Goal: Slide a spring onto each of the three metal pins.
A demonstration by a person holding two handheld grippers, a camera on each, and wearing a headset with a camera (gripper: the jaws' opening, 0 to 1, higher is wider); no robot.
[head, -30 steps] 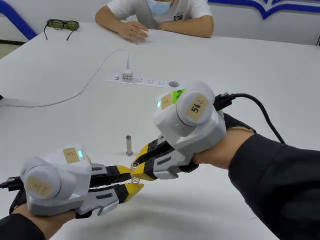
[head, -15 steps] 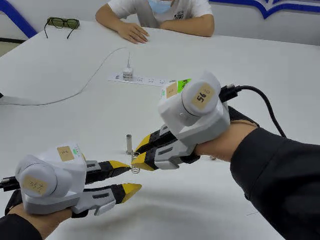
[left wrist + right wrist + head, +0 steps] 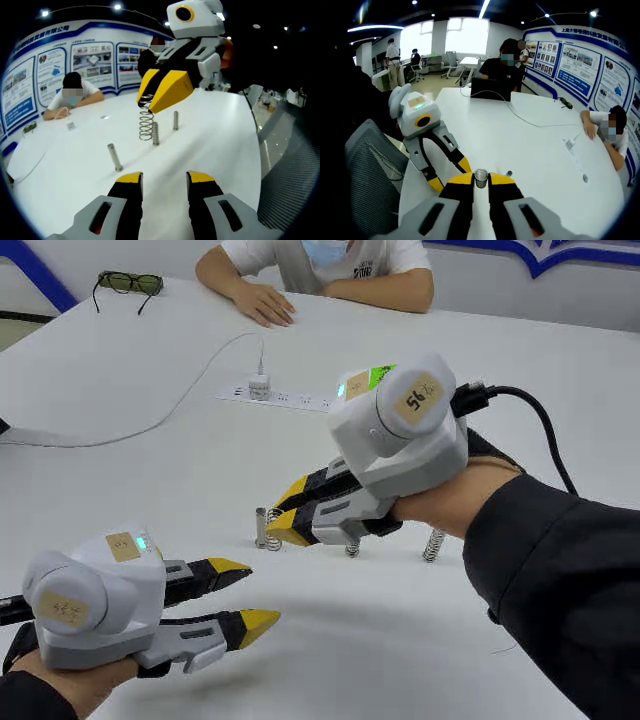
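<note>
Right gripper (image 3: 273,522) pinches a spring (image 3: 145,122) beside a bare pin (image 3: 259,528) (not threaded yet). Left gripper (image 3: 262,592) jaws stand wide, empty.

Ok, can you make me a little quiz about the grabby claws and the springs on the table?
1. True or false: the left gripper is holding a spring.
2. What is pinched in the right gripper? A) a cable B) a spring C) a pin
3. Fill in: at the far corner of the table, near the seated person, lies a pair of ____.

Key: 1 false, its jaws are open with nothing between them. 2 B. 3 glasses.
</note>
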